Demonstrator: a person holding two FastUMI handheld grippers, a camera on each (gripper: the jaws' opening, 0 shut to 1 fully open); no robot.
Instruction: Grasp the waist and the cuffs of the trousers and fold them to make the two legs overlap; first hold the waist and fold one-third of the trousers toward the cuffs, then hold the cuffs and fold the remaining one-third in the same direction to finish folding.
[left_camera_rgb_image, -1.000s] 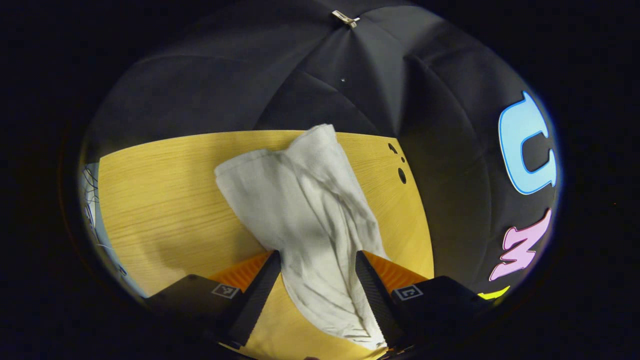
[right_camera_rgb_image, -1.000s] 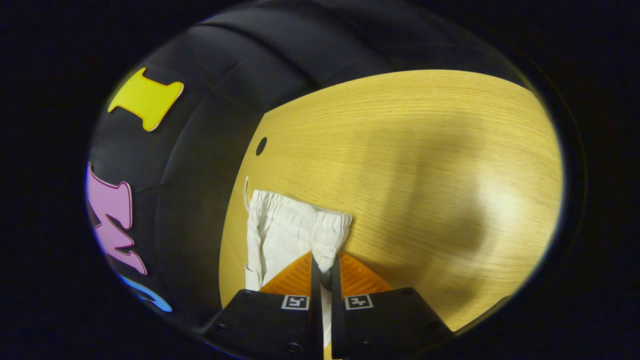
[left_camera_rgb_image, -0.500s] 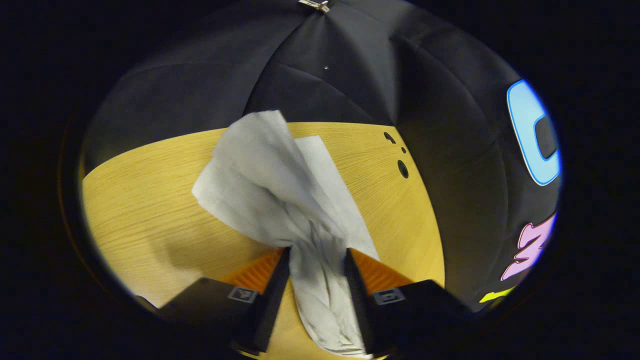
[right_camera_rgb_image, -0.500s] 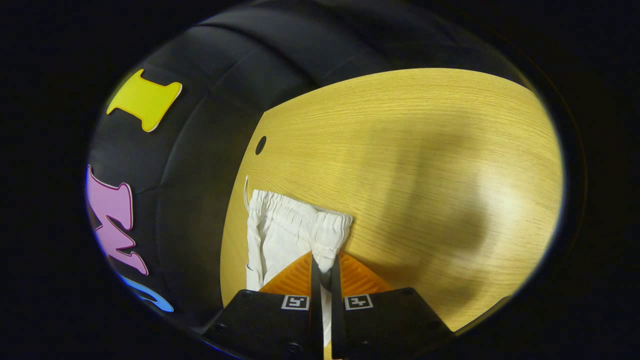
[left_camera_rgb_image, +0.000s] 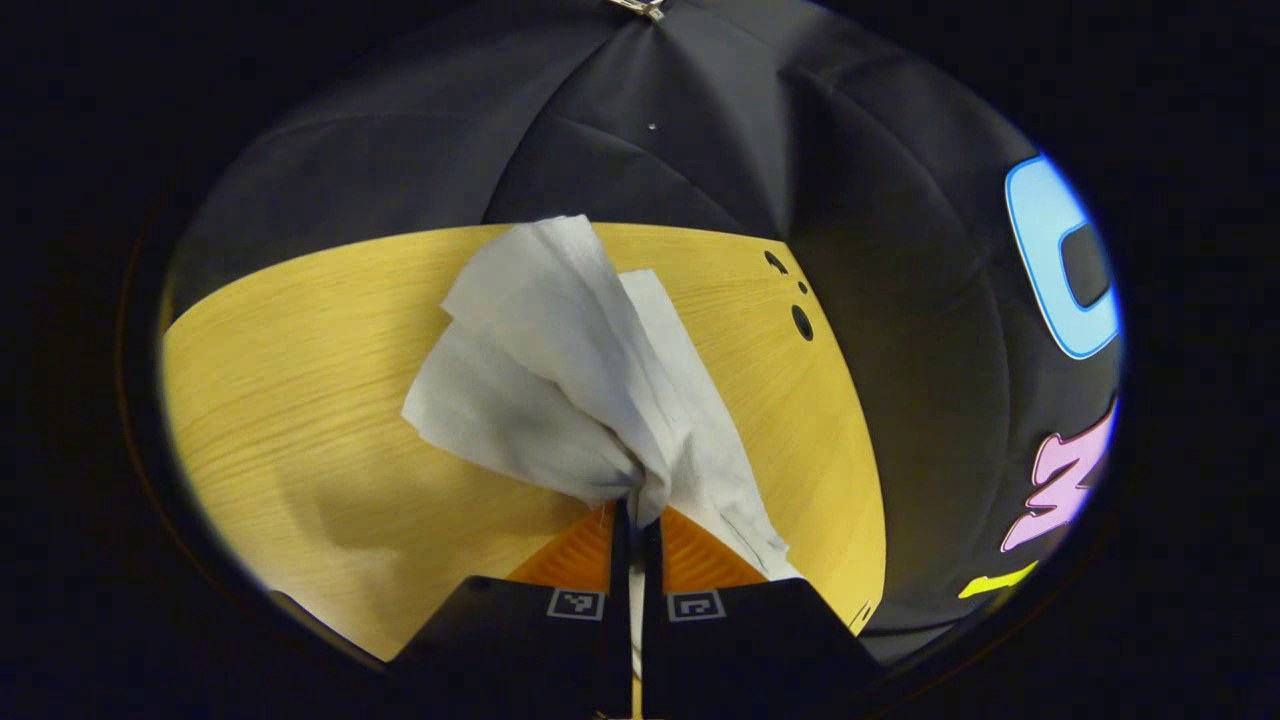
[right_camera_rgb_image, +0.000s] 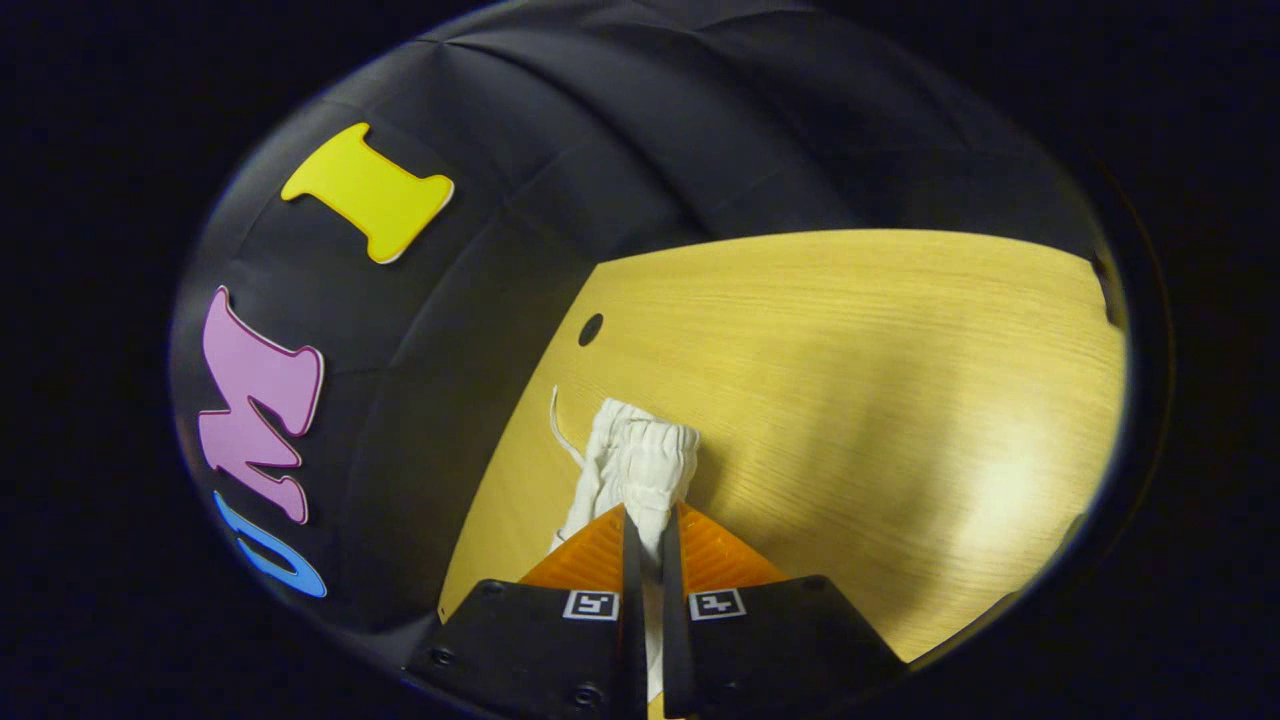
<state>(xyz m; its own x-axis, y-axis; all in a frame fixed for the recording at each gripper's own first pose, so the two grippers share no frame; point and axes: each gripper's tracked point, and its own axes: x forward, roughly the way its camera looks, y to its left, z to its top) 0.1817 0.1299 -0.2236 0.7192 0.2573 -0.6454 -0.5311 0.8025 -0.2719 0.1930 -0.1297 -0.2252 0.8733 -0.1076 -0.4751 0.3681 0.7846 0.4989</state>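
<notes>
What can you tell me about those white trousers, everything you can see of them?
The white trousers look like thin, crinkled cotton. At one end the left gripper pinches the leg fabric shut, the cuffs fanning up over the wooden table. At the other, the right gripper clamps the gathered elastic waist, a drawstring trailing beside it.

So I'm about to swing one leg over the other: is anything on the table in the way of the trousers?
Nothing visible. Both claws, left and right, already pinch the trousers, and the table beside them is bare wood.
</notes>
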